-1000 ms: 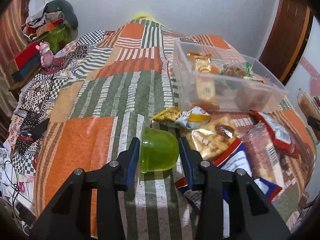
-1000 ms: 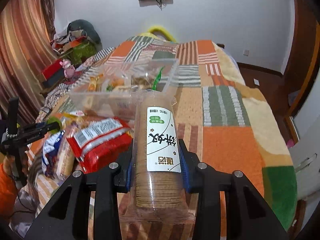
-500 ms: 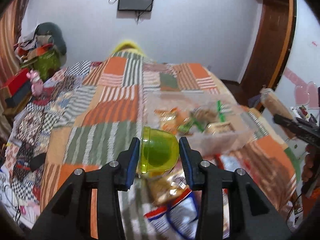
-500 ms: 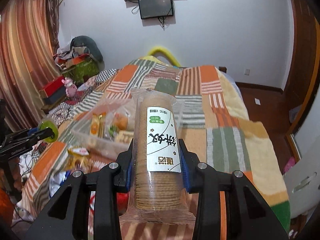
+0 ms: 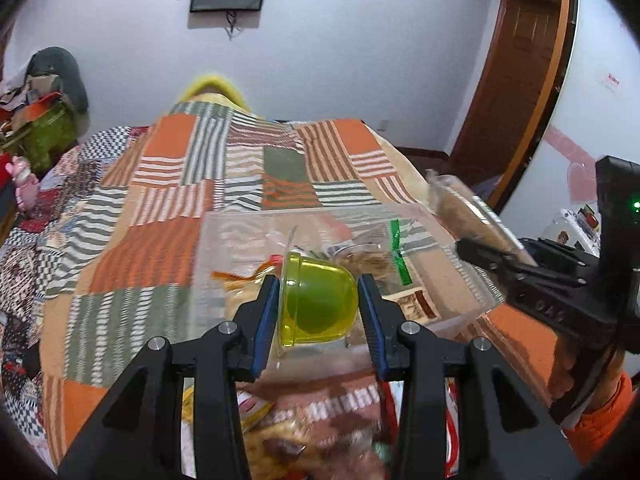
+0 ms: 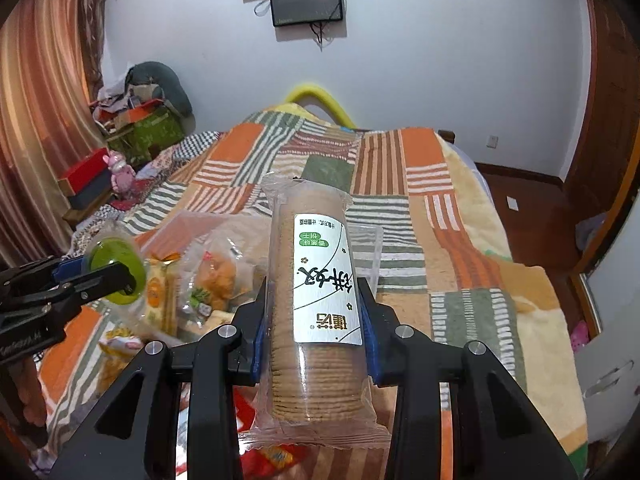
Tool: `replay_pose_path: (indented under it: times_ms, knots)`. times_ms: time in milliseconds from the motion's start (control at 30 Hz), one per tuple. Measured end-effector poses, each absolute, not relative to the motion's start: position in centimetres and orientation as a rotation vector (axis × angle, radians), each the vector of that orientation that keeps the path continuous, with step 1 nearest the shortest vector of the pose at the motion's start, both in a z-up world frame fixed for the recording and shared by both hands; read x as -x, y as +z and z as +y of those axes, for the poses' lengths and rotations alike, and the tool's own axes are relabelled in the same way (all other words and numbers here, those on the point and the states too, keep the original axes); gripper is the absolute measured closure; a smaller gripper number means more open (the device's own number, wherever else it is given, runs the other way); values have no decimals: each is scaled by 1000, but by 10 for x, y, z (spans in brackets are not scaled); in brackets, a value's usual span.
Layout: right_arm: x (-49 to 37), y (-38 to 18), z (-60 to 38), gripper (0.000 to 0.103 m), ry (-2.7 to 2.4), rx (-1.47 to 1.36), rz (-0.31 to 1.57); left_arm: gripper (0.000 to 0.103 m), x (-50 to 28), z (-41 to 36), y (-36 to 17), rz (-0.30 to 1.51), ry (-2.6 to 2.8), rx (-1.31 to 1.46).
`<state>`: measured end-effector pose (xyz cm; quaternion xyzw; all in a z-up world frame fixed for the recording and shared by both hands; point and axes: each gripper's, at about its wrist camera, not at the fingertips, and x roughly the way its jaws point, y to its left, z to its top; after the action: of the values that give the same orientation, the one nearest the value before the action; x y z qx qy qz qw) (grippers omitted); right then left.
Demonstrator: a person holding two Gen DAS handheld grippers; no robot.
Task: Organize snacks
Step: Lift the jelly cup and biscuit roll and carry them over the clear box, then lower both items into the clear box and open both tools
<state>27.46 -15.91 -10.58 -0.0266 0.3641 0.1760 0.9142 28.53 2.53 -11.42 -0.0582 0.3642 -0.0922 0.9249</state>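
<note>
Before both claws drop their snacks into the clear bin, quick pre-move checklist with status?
1. Left claw gripping the green jelly cup: ok, pads on both sides.
2. Right claw gripping the cracker sleeve: ok, clamped around its middle.
3. Jelly cup over the clear bin: ok, bin lies right beyond it.
4. Free room in the bin: ok, bare floor on its right side.
5. Claws clear of each other: ok, apart in both views.
6. Cracker sleeve fully over the bin: cannot tell.
</note>
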Motion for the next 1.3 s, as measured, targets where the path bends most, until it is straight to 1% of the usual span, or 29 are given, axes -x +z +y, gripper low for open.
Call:
replay_pose_path:
  times_ms: [267,300,433,567,633,733,800,900,967,1100,1300]
  knots:
    - [-286,-123,-156,68,361,66,811,63,-312,8,-136,814,-214,81]
    - [-285,-124,-156,66,364,66,816,63,-313,8,-138,822,-215,78]
    - [-281,-117,-157,64,368,70,801,63,-312,8,-142,831,-219,82]
    - [-268,-105,-158,54,394,79,778,61,-301,10,-128,795,-223,79]
    - [-256,-97,-159,52,410,89,761,60,-294,13,-119,780,-225,80]
    - [-241,-89,-158,46,431,96,744,55,-274,19,-106,756,-211,78]
    - [-231,-85,-157,39,449,93,737,50,-260,22,-100,748,-204,76]
    - [-216,-86,-152,35,479,92,743,43,-238,29,-98,744,-181,65]
    - [-209,-92,-143,34,508,103,759,41,-220,33,-102,756,-160,46]
    - [-202,-110,-119,33,541,154,798,38,-195,42,-119,802,-133,38]
    - [-207,-141,-97,34,534,255,870,38,-168,55,-155,907,-115,74]
